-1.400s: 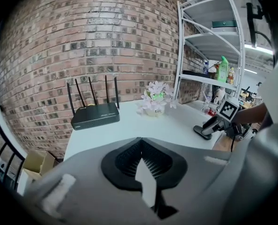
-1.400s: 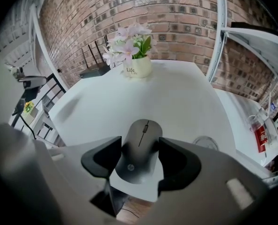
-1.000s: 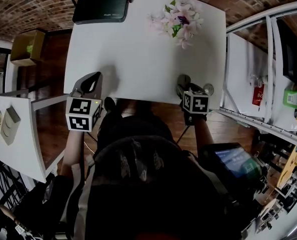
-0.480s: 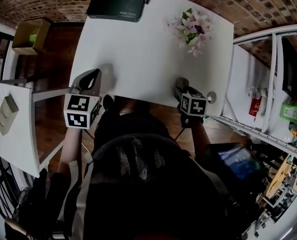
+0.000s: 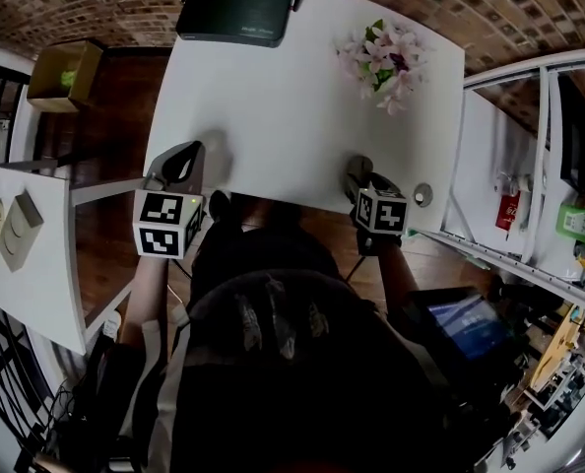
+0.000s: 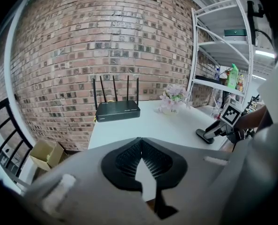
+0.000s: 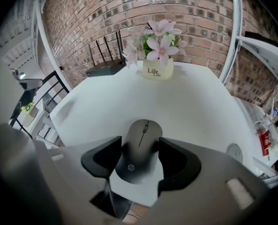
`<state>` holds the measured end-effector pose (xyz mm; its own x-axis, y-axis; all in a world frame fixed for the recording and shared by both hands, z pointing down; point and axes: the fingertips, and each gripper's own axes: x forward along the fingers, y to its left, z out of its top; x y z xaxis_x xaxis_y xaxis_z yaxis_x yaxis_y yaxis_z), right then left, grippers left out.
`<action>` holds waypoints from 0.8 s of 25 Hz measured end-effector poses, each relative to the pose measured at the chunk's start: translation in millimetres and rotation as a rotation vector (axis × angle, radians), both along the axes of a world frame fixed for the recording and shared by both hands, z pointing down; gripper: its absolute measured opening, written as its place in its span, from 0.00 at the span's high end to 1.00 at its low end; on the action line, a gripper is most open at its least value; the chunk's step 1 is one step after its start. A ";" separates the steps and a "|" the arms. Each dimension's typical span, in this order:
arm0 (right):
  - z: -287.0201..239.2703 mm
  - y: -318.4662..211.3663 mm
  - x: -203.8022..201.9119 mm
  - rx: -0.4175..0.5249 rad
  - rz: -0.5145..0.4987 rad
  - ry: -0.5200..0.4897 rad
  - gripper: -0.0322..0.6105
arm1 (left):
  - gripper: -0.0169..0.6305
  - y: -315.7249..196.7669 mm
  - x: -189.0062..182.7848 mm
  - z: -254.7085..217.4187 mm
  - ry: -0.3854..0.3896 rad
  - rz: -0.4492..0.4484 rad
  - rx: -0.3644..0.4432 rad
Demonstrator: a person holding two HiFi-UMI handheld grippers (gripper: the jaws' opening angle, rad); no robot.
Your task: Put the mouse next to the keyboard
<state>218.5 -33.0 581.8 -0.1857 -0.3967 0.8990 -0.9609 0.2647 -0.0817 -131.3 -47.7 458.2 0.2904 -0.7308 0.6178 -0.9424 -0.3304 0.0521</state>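
**Right claw pinching the mouse at the near table edge**

White table (image 5: 273,116) is filling the middle of the head view; both claws are hovering over its near edge, well apart from each other. White shelving (image 5: 529,166) is standing off to the right of the right claw. A cardboard box (image 5: 61,75) is sitting on the floor, out to the left of the left claw and farther off.

Black router (image 5: 235,13) is lying at the table's far edge, straight ahead of the left claw, aerials pointing up. Pot of pink flowers (image 7: 155,46) is standing ahead of the right claw, near the far edge.

Left claw (image 6: 140,153) is pointing across the table, its two dark pads pressed together with nothing between them. Right claw (image 7: 140,156) is reaching just over the near edge, pads sitting against both sides of the mouse.

Grey mouse (image 7: 141,144) is lying flat on the table between the right claw's pads, its front end sticking out past them toward the flowers.

A small round disc (image 7: 233,152) is lying on the table just to the right of the right claw.
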 end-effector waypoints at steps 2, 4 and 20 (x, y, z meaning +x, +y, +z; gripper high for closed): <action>1.5 2.6 -1.4 0.004 0.003 -0.016 0.56 | 0.97 2.1 1.3 1.6 -0.001 0.004 -0.009; 2.0 2.1 -3.7 0.008 0.006 -0.022 0.56 | 0.97 2.7 0.5 0.5 -0.003 0.005 -0.009; 3.9 2.9 -37.9 0.016 -0.061 -0.026 0.55 | 0.97 11.2 -9.5 0.3 -0.002 -0.022 0.007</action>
